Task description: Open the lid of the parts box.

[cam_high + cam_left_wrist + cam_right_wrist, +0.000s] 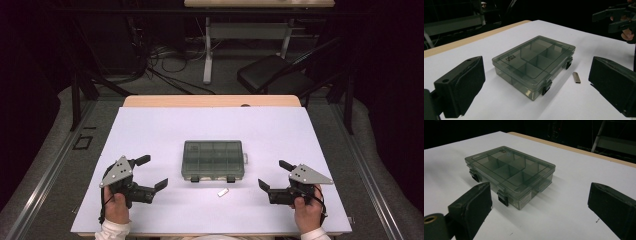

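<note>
Organizer box [213, 160]: the thing both claws face, a smoky clear compartment case lying flat at the centre of the high view, lid down, between the 2 claws and apart from both.
Left claw [153, 173]: lower left of the high view, jaws spread wide and holding nothing, turned inward toward the box, likely so it can come at the box's left end.
Right claw [272, 175]: lower right of the high view, jaws also wide and bare, mirroring the left; in the left gripper view it sits at the upper right [604, 20], off beyond the box.
Hands: left hand [116, 206] and right hand [306, 209] grip the handles at the bottom edge, white cuffs showing.
Latches: 2 dark clips, left one [194, 178] and right one [231, 178], on the box's near long side, both seemingly closed; facing the person, probably so the claws can reach them.
Compartments: dividers show through the lid; all cells look bare in both gripper views.
Small metal piece [223, 192]: a short pale strip just below the box's near edge, lower centre of the high view, close to the right latch but not touching; it may be meant for a cell.
Surface [150, 130]: white sheet over a wooden top, its tan edge showing at the far side.
Judgement: a ready stance; opening the latches seems the next need.
</note>
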The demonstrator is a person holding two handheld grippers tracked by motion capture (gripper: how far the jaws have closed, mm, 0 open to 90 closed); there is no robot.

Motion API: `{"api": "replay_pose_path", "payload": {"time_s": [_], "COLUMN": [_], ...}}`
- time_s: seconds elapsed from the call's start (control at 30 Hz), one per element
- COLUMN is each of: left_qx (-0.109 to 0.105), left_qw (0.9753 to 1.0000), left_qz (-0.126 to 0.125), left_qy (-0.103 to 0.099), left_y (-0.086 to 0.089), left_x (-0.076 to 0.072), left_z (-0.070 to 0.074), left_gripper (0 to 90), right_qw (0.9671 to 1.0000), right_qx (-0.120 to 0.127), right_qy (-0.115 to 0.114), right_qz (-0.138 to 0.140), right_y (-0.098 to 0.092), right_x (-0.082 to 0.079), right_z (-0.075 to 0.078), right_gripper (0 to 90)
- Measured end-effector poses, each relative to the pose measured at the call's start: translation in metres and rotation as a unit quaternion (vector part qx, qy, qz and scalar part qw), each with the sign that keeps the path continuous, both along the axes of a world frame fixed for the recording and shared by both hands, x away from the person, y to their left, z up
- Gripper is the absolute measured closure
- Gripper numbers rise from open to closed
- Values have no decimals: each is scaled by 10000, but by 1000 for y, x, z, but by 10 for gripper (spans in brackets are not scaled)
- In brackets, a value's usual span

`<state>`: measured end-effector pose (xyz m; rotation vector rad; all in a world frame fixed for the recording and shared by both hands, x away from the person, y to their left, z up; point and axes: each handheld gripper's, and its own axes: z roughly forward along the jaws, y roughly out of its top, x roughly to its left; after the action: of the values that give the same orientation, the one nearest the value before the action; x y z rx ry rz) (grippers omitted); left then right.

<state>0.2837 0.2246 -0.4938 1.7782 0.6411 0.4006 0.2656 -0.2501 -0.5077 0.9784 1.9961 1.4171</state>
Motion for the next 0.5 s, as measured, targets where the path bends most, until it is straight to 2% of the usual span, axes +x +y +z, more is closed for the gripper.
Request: {"api": "replay_pose_path", "payload": {"time_s": [0.1, 0.2, 0.33, 0.5], "left_qx": [-23, 28, -6, -81], "left_qw": [10000, 10000, 10000, 9998], "left_qz": [14, 17, -14, -86], "left_qy": [12, 31, 52, 178], "left_y": [0, -2, -4, -5], "left_x": [0, 1, 2, 6], "left_z": [0, -1, -2, -4], "left_gripper": [6, 6, 6, 6], "right_qw": [9999, 10000, 9999, 9996], "right_qx": [76, 13, 26, 7], "right_qy": [82, 79, 131, 280], "right_qz": [4, 28, 32, 35], "right_y": [0, 0, 1, 2], "right_x": [1, 1, 2, 4], "right_z": [-1, -2, -3, -6], "right_gripper": [49, 47, 35, 31]}}
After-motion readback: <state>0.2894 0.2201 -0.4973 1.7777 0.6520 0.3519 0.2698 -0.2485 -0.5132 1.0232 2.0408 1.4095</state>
